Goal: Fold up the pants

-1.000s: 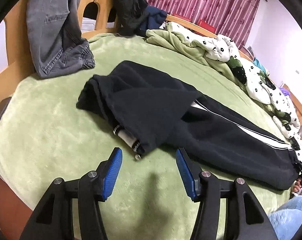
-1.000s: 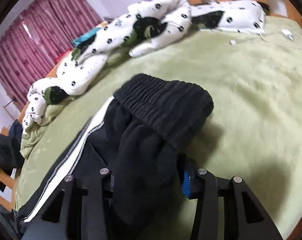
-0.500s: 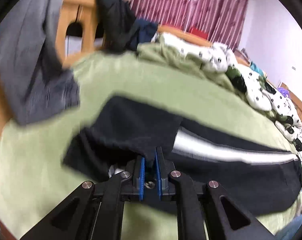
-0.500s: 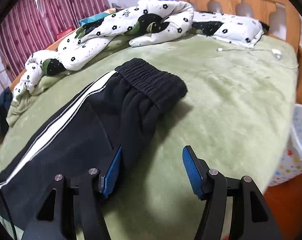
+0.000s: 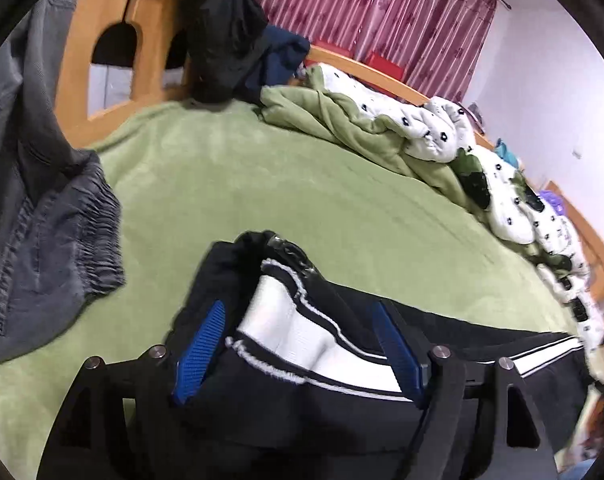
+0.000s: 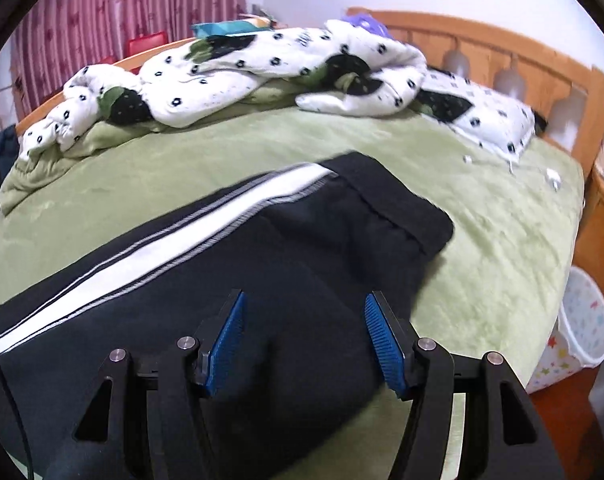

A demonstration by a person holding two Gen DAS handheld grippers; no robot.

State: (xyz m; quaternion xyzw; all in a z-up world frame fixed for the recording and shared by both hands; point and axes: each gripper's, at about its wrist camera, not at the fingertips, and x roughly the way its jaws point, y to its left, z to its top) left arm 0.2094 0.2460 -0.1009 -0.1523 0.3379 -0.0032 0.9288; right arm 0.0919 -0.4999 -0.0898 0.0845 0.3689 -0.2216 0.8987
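Black pants with a white side stripe lie along the green bed cover. In the left wrist view the cuff end, rolled so the stripe shows, sits between the fingers of my left gripper. Its jaws are opening and the blue pads stand apart from the cloth. In the right wrist view the waistband end of the pants lies flat ahead. My right gripper hovers open over the black fabric, and its pads grip nothing.
Grey jeans and a dark jacket hang on the wooden footboard. A bunched white flowered quilt and a pillow line the far side by the headboard. A white bin stands beside the bed.
The left gripper closed on the pants leg end, carried it sideways, then spread its jaws; the stripe now faces up. The right gripper let go of the waistband and drew back.
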